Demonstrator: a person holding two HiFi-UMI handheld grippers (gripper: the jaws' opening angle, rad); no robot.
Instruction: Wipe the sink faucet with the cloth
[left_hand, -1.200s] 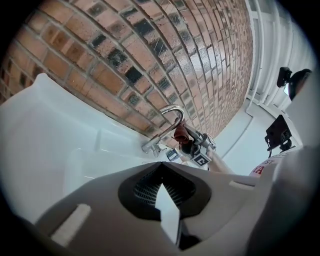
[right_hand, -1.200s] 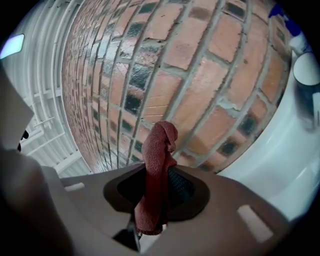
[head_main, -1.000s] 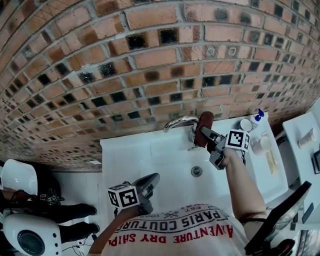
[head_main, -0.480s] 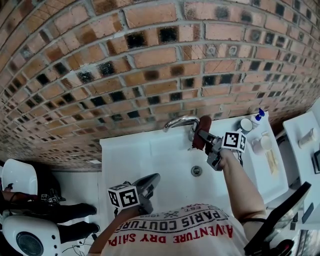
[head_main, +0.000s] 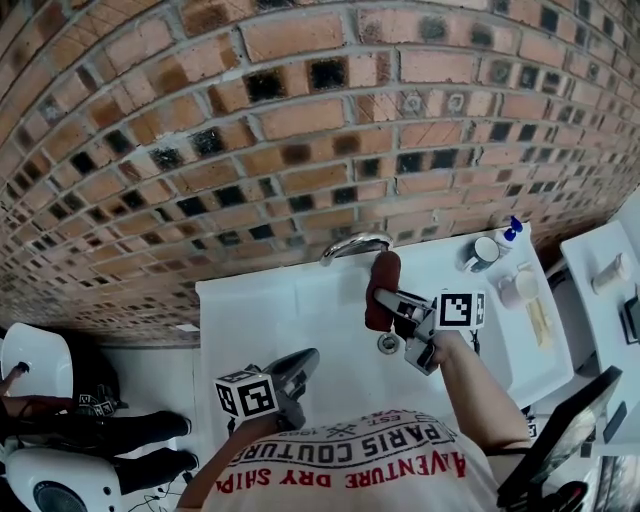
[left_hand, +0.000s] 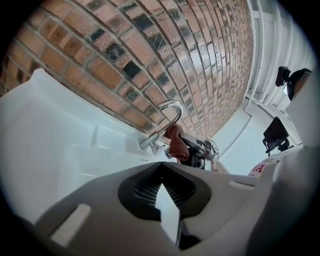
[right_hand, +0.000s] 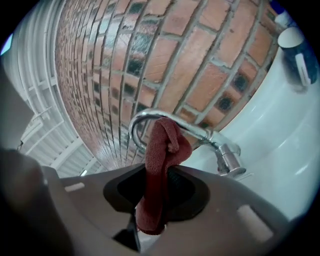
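**Wiping step in hand; cloth held at the faucet.**
Head view: the red cloth is clamped upright in the right gripper, just below the chrome faucet. Left gripper view: the left gripper is closed, with nothing held. Right gripper view: contact with the spout cannot be confirmed, and pressing on is judged necessary.

Cloth: rust red, plain. Faucet: chrome silver. Sink: white. Wall, upper frame: orange-brown brick, pale joints, small black square insets. Shirt, bottom: white, red and black lettering.
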